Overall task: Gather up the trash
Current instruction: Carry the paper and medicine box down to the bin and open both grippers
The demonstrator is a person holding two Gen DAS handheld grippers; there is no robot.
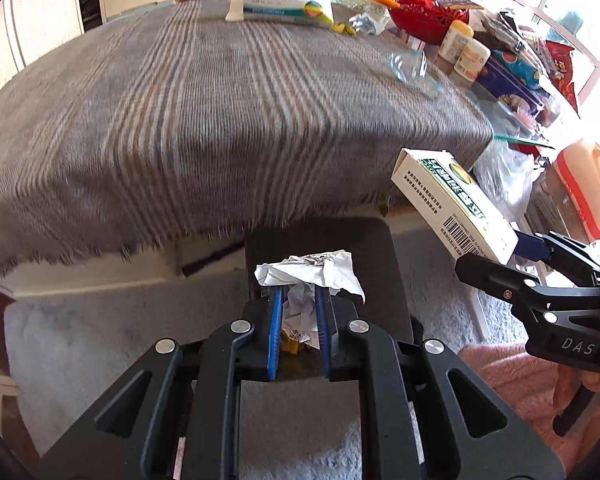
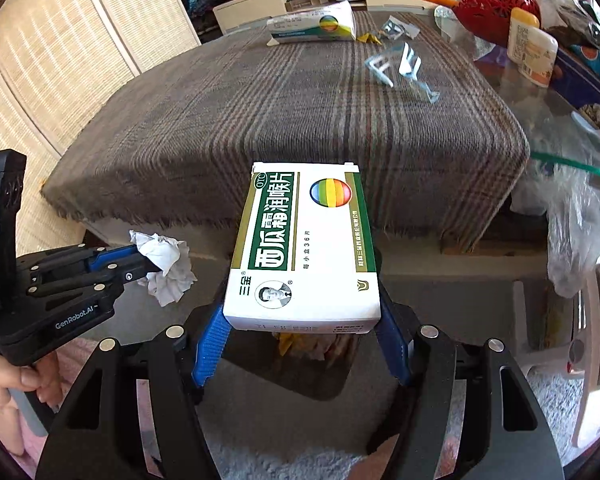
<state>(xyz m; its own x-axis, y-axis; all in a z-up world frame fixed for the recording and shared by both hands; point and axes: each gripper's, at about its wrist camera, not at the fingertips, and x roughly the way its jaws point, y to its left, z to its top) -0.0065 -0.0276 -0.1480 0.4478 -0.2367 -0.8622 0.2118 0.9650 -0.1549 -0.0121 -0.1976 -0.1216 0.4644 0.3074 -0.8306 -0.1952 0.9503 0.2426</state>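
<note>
Left tongs (image 1: 298, 312) are clenched on a crumpled white paper wad (image 1: 312, 272). Right tongs (image 2: 300, 336) grasp a white-and-green medicine box (image 2: 304, 248) with a rainbow emblem. Both items sit above the dark bin (image 2: 300, 376).

You have a crumpled white paper wad (image 1: 312, 276) pinched between the left jaws, its creased top spilling over the blue pads, hanging above the dark trash bin (image 1: 380, 248) on the floor. Your white-and-green medicine box (image 2: 304, 248) is clamped by its sides in the right jaws, printed face up, tilted over that same bin, which already holds yellow and white scraps. Back on the desk, at the far edge of the striped cloth, lies a second medicine box (image 2: 314, 24), with a yellow wrapper (image 2: 370, 37) and clear plastic scrap (image 2: 400, 66) near it
</note>
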